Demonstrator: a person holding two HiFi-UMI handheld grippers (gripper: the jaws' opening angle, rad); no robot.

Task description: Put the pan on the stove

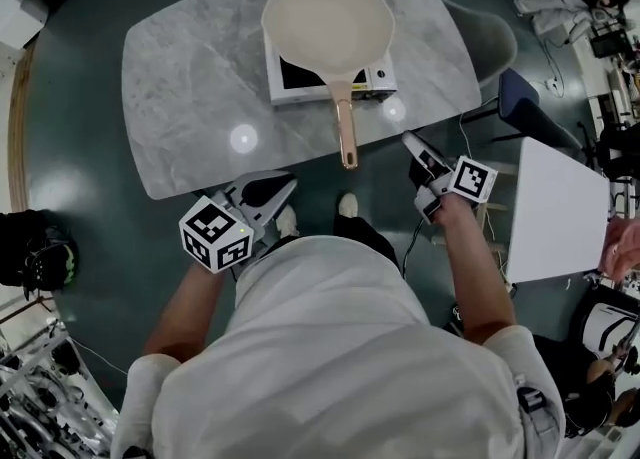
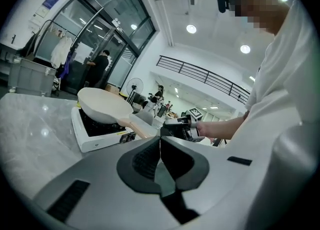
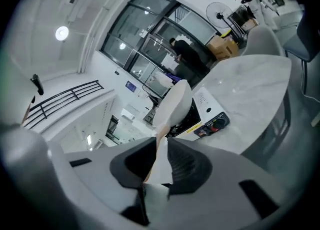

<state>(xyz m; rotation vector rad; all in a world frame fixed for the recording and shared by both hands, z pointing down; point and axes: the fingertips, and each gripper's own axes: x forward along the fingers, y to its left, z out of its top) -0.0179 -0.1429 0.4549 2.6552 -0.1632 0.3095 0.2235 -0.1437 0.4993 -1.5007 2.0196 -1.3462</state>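
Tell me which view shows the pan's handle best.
The head view: the handle shows in full from above, reaching off the stove. The left gripper view shows only its start; the right gripper view shows a sliver.

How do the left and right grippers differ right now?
Jaws: the left gripper has them together, the right gripper slightly apart. In the head view the left gripper is at the table's near edge, left of the pan handle; the right gripper reaches further forward, right of the handle. Shared: both hold nothing; neither touches the pan, which sits on the stove.
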